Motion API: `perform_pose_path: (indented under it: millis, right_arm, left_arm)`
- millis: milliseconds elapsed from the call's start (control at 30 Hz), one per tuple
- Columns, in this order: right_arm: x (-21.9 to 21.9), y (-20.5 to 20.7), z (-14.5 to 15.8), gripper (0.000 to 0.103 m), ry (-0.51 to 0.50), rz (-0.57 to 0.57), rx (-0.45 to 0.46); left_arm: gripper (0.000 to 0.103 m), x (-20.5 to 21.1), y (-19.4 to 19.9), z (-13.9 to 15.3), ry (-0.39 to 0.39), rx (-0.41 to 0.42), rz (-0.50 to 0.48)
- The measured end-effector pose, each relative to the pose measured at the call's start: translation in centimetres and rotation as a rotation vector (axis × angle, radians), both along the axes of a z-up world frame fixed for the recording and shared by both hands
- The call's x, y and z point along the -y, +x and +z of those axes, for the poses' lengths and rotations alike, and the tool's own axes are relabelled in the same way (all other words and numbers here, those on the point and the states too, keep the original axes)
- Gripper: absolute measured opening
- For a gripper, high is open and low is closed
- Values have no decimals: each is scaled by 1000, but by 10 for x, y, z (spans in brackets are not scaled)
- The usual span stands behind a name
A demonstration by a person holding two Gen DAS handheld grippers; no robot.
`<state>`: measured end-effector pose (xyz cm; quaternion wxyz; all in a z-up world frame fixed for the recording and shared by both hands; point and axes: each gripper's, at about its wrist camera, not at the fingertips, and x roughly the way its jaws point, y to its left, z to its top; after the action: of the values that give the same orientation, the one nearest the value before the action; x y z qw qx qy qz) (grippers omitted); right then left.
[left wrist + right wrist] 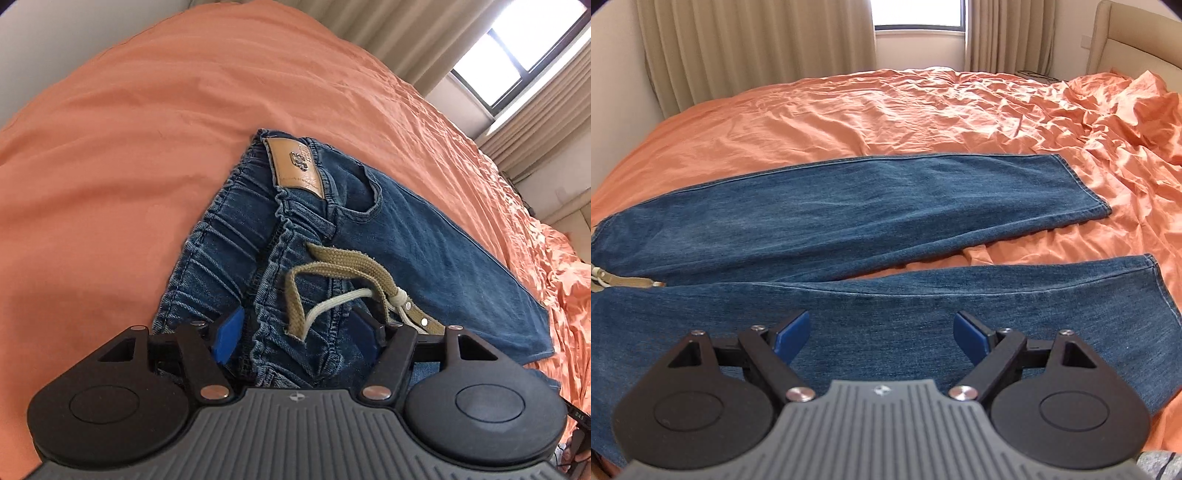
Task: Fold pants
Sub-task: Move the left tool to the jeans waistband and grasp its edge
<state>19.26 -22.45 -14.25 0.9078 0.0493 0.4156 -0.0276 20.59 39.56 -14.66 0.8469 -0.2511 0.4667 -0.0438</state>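
Blue jeans (849,206) lie flat on an orange bed sheet (923,110), both legs stretched to the right with a gap between the hems. The left wrist view shows their elastic waistband (236,229), a tan leather patch (295,166) and a khaki drawstring belt (343,266). My left gripper (295,332) is open, its blue pads on either side of the bunched waistband. My right gripper (881,334) is open, just above the near leg (923,302), holding nothing.
The sheet (147,147) is wrinkled toward the right. Beige curtains (757,48) and a window (918,14) stand behind the bed. A padded headboard (1137,40) rises at the far right.
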Motion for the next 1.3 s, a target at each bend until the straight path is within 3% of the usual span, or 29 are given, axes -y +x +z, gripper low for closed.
perform_pose_path:
  millis: [100,233,300,400,467,567,700,800,900,1000,1033,1100,1167,1233,1300]
  right_arm:
    - [-3,4,-4,81,-35,-16,-10]
    - [-13,5,-6,81,-81,-9,-19]
    - [-18,3,-5,81,-95,-3,-22]
    - [-23,-1,-3,81,-115,2,-23]
    - [-25,-5,2,81,-122,8,-12]
    - [-25,-13,9,81,-162,13,14]
    - [-19,-24,17,81,-186,5,38]
    - [-12,-34,23,81,-174,-6,44]
    - [-3,-46,30,81,-163,-12,58]
    - [6,-52,35,81,-158,-12,56]
    - [10,-54,37,81,-157,-11,49]
    - [22,-56,41,81,-141,-20,31]
    - [35,-56,44,81,-112,-33,6]
    - [50,-55,48,81,-78,-48,-20]
    - [63,-55,53,81,-43,-54,-36]
  left_arm:
    - [73,-9,-5,-8,-97,14,-29]
    - [60,-15,-14,-11,-281,59,-79]
    - [53,-14,-15,-13,-284,52,-64]
    - [29,-17,-12,-21,-261,-32,32]
    - [9,-13,-18,-9,-235,-1,81]
    - [9,4,-31,32,-74,81,132]
    - [9,15,-41,68,92,75,143]
    - [9,8,-30,49,154,-18,152]
    - [9,2,-17,15,147,-102,173]
    - [12,14,-10,-5,199,-134,171]
    - [21,22,-9,-5,250,-144,142]
    - [25,35,-7,1,347,-140,89]
    - [35,40,-8,11,386,-154,82]
    - [61,48,-13,24,498,-162,50]
    - [62,55,-22,34,601,-159,-6]
